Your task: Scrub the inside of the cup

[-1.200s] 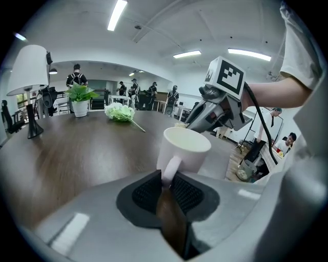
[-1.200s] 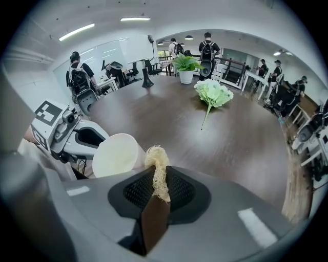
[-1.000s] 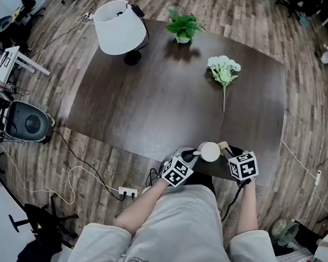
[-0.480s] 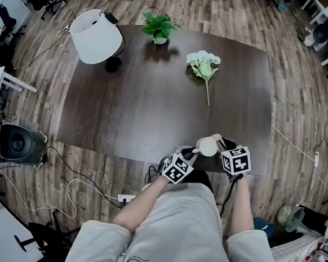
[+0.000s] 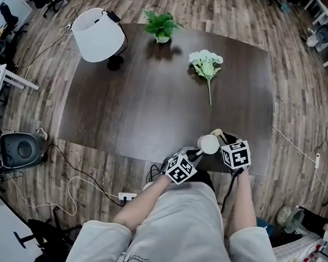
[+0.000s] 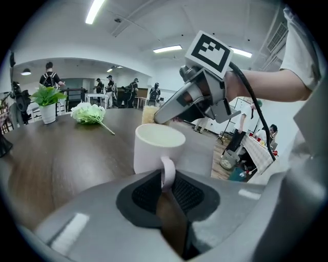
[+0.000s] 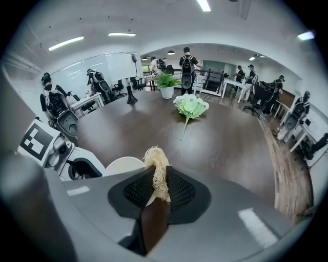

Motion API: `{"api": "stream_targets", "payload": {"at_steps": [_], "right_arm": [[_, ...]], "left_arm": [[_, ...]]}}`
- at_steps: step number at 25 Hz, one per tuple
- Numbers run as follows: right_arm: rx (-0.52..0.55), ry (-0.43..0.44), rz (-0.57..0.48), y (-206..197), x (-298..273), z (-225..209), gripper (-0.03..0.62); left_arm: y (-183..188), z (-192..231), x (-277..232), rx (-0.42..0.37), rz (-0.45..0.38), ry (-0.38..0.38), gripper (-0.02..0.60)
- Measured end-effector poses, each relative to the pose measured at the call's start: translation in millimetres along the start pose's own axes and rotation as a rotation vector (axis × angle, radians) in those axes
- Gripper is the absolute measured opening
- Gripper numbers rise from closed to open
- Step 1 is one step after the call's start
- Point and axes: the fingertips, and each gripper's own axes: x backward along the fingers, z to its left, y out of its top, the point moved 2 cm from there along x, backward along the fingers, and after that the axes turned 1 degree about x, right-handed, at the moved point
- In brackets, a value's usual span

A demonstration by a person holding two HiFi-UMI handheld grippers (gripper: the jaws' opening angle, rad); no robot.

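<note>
A white cup [image 5: 209, 143] is held near the table's front edge. My left gripper [image 6: 165, 187] is shut on the cup's handle [image 6: 167, 173], and the cup [image 6: 158, 148] stands upright with its mouth open upward. My right gripper [image 7: 156, 187] is shut on a pale fibrous scrubber [image 7: 157, 171], whose tip sticks out past the jaws. The scrubber [image 5: 216, 132] sits just beside the cup's rim [image 7: 123, 166], to its right. In the head view the left gripper [image 5: 191, 156] is left of the cup and the right gripper [image 5: 224, 142] is right of it.
The dark wooden table [image 5: 155, 104] carries a white flower bunch [image 5: 206, 63], a small potted plant [image 5: 161, 25] and a white lamp [image 5: 98, 35] at the far side. Cables and a power strip [image 5: 126, 197] lie on the floor.
The cup and both grippers have stayed close together at the front edge; the head view has shifted a little. The scrubber remains beside the cup's rim.
</note>
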Motion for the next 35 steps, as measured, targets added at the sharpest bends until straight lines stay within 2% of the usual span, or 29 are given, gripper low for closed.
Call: {"api": "stream_targets", "payload": {"at_steps": [6,12,17,23,27,30,33,35], "right_arm": [[-0.117,0.031,0.021,-40,15,-2,0.087],[-0.106,0.028,0.093,-71,13,20,0.091],[-0.085,0.058,0.112,-71,12,32,0.091],[-0.002,0.132,0.098,-55,6,60,0.087],[0.064,0.183,0.057,-35,22,68,0.087],[0.070,0.195,-0.035,-9,46,65,0.087],[0.028,0.171,-0.167,27,63,53,0.086],[0.024,0.164,-0.195,42,62,50,0.086]], "left_arm": [[0,-1,0,0.007,-0.014,-0.009,0.063],[2,-3,-2,0.002,-0.020,-0.030,0.064],[3,4,-2,0.023,-0.026,-0.015,0.064],[3,14,1,0.056,-0.033,-0.007,0.063],[2,16,5,0.063,-0.035,0.009,0.063],[0,17,6,0.066,-0.042,0.016,0.061],[-2,21,9,0.067,-0.043,0.028,0.061],[-5,20,12,0.072,-0.035,0.039,0.064]]}}
